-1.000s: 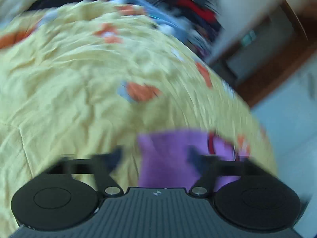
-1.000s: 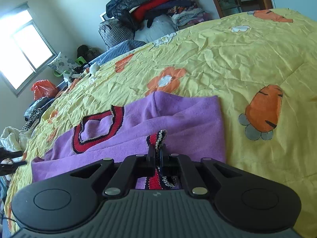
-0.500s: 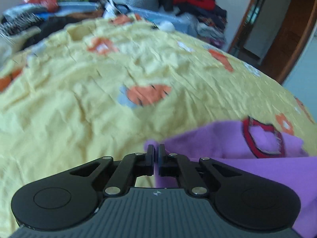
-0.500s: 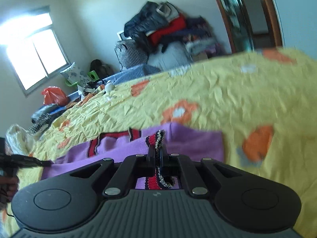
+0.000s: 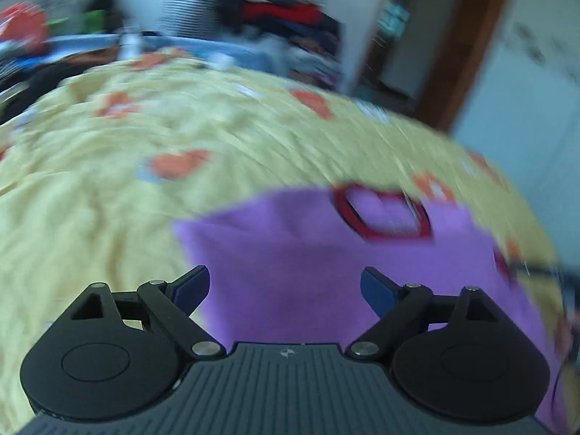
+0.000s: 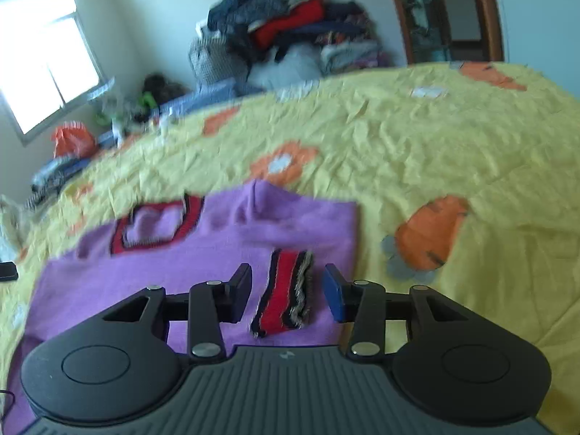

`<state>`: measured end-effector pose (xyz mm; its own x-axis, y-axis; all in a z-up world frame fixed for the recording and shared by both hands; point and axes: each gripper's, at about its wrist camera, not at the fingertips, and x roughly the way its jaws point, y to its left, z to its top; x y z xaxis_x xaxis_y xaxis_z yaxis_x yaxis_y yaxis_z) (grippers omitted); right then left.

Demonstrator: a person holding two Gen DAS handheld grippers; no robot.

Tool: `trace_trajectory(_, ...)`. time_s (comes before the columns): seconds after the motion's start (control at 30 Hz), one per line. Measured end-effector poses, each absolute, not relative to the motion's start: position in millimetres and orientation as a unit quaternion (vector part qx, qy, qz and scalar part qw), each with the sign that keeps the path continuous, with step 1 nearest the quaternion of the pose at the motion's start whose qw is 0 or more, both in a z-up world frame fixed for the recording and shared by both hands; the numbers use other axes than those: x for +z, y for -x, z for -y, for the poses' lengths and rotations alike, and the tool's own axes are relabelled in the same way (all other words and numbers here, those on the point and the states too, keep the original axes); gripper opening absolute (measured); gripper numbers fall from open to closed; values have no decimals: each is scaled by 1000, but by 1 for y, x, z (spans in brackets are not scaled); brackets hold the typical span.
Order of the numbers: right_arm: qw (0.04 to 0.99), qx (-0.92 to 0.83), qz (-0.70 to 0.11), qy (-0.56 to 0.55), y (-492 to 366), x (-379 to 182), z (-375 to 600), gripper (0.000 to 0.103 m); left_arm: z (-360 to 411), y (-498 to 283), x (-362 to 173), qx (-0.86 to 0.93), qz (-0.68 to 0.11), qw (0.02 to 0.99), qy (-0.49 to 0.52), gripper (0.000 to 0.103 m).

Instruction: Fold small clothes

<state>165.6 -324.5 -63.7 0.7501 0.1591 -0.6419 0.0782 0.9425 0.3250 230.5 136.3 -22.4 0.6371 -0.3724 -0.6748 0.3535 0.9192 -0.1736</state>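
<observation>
Both pairs of fingers stand released, their jaws having just been opening: the left gripper (image 5: 285, 282) is spread wide over the near part of the purple sweater (image 5: 326, 264) with nothing clamped, its blue pads (image 5: 375, 290) clear of the knit, and the right gripper (image 6: 287, 290) is parted about halfway, the red-and-black striped cuff (image 6: 286, 293) lying loose between its pads (image 6: 333, 293) without either one touching it. Under everything spreads the yellow bedspread (image 6: 417, 137), wrinkled and printed with orange carrots (image 6: 427, 235) and orange flowers (image 6: 284, 163). On it the sweater (image 6: 217, 253) lies flat in the near middle of the bed, a sleeve folded across the body so that the cuff rests on top of the purple cloth near the garment's right edge. A red-and-black outlined patch (image 6: 156, 224) shows on the sweater's far left part in the right wrist view; the same patch (image 5: 384, 214) sits toward the right in the blurred left wrist view. Beyond the bed a heap of clothes (image 6: 286, 36) is piled against the wall, a bright window (image 6: 43, 58) is at the left and a wooden door frame (image 6: 489, 11) at the right. An orange plastic bag (image 6: 72, 139) sits among clutter below the window.
</observation>
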Motion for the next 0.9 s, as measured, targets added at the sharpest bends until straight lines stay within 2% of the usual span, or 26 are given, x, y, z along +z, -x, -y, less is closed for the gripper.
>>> trace_trajectory(0.03,919,28,-361,-159,-165,-70,317,42,-126,-230,-32,-194,-381,904,-16,89)
trace_trajectory(0.1,930,3,-359,-83,-164,-73,304,23,-118,-236,-58,-159,-410,897,-52,87)
trace_trajectory(0.13,934,-13,-352,-52,-163,-72,303,18,-120,-241,-71,-144,-426,891,-58,93)
trace_trajectory(0.17,934,-39,-353,-32,-163,-71,306,18,-128,-238,-79,-139,-410,900,-56,103)
trace_trajectory(0.2,933,-64,-353,-23,-162,-68,310,19,-137,-238,-83,-136,-403,903,-57,103)
trace_trajectory(0.27,935,-77,-345,-29,-154,-58,317,25,-149,-235,-78,-113,-409,904,-48,103)
trace_trajectory(0.3,940,-58,-334,-25,-147,-52,314,26,-154,-233,-72,-95,-409,907,-38,97)
trace_trajectory(0.33,945,-33,-326,-17,-142,-47,305,26,-154,-229,-63,-88,-404,910,-31,96)
trace_trajectory(0.43,948,49,-314,-4,-142,-46,265,27,-147,-219,-38,-126,-377,918,20,101)
trace_trajectory(0.5,942,82,-324,4,-154,-52,235,35,-127,-220,-39,-145,-389,909,23,102)
trace_trajectory(0.57,930,100,-354,32,-165,-65,211,58,-107,-224,-57,-129,-412,902,-17,98)
trace_trajectory(0.6,926,90,-364,43,-169,-72,209,61,-107,-224,-68,-120,-421,899,-24,96)
trace_trajectory(0.63,933,78,-350,38,-166,-74,216,73,-108,-220,-73,-116,-403,907,-37,101)
trace_trajectory(0.67,935,55,-349,35,-165,-78,229,90,-109,-216,-78,-115,-397,909,-58,103)
trace_trajectory(0.7,935,35,-353,17,-164,-81,246,96,-118,-215,-79,-119,-400,908,-46,103)
trace_trajectory(0.77,931,31,-364,-16,-158,-77,272,98,-140,-213,-74,-83,-414,906,-21,103)
trace_trajectory(0.8,931,29,-363,-13,-149,-71,276,94,-150,-206,-68,-79,-418,905,1,97)
trace_trajectory(0.83,935,31,-353,-13,-136,-65,276,80,-160,-195,-61,-90,-413,906,27,96)
trace_trajectory(0.87,939,38,-342,-21,-123,-59,277,72,-167,-180,-54,-113,-400,908,47,97)
trace_trajectory(0.9,940,53,-334,-30,-107,-56,275,73,-168,-163,-46,-133,-386,911,58,99)
